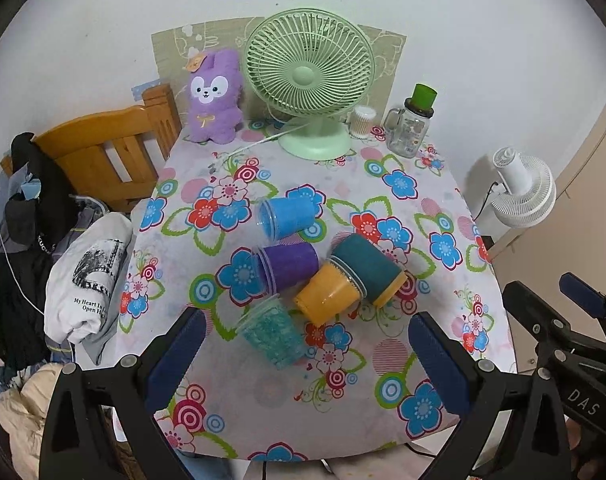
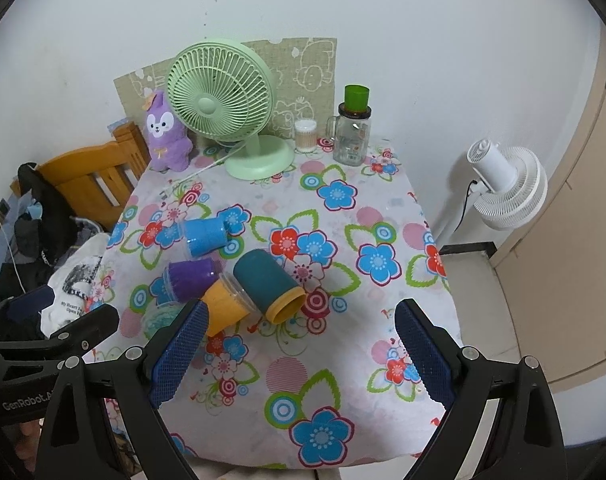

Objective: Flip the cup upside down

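Several cups lie on their sides on the flowered tablecloth (image 1: 263, 400): a blue cup (image 1: 289, 216) (image 2: 205, 236), a purple cup (image 1: 289, 264) (image 2: 191, 278), an orange cup (image 1: 327, 296) (image 2: 227, 306), a dark teal cup with a yellow rim (image 1: 369, 270) (image 2: 267, 282), and a clear cup of turquoise filling (image 1: 273, 336) (image 2: 159, 318). My left gripper (image 1: 307, 356) is open above the near table edge, with the turquoise cup between its fingers' line. My right gripper (image 2: 299, 354) is open and empty, just short of the orange and teal cups.
A green desk fan (image 1: 309, 80), a purple plush toy (image 1: 215, 96), a cotton swab jar (image 1: 363, 120) and a glass jar with green lid (image 1: 413, 124) stand at the table's far edge. A wooden chair (image 1: 103, 152) with clothes is left; a white fan (image 1: 523, 192) right.
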Demonstrator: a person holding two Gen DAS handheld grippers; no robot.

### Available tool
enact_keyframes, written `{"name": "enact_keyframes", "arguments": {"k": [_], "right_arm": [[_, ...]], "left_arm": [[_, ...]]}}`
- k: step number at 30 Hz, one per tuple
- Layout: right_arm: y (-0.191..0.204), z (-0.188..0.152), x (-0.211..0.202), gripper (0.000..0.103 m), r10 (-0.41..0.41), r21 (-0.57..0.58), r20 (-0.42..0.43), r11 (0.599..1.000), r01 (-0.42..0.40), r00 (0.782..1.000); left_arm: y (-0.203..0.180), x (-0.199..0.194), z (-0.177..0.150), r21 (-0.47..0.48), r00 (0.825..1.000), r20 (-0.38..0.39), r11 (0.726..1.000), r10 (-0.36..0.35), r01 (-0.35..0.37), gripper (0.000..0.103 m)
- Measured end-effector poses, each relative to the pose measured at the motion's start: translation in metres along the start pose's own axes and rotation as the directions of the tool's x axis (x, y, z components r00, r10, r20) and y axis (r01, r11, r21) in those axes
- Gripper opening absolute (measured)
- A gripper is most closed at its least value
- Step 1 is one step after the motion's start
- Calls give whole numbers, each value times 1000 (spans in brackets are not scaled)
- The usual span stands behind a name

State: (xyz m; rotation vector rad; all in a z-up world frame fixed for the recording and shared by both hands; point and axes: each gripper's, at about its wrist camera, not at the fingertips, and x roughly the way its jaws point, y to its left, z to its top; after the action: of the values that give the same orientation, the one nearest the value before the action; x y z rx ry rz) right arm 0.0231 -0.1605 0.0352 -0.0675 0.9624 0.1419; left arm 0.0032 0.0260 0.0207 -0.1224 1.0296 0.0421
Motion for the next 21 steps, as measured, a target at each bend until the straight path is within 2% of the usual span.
{"name": "enact_keyframes", "arguments": {"k": [15, 21], "right_arm": [[7, -1, 5, 96, 1, 7, -14, 1000, -1, 1000], [15, 9, 13, 96, -3, -1, -32, 1000, 3, 999]], "left_arm": [[5, 3, 1, 13, 1000, -3, 1000, 8, -8, 102], [13, 10, 10, 16, 1000, -9, 1000, 6, -5, 102]]}}
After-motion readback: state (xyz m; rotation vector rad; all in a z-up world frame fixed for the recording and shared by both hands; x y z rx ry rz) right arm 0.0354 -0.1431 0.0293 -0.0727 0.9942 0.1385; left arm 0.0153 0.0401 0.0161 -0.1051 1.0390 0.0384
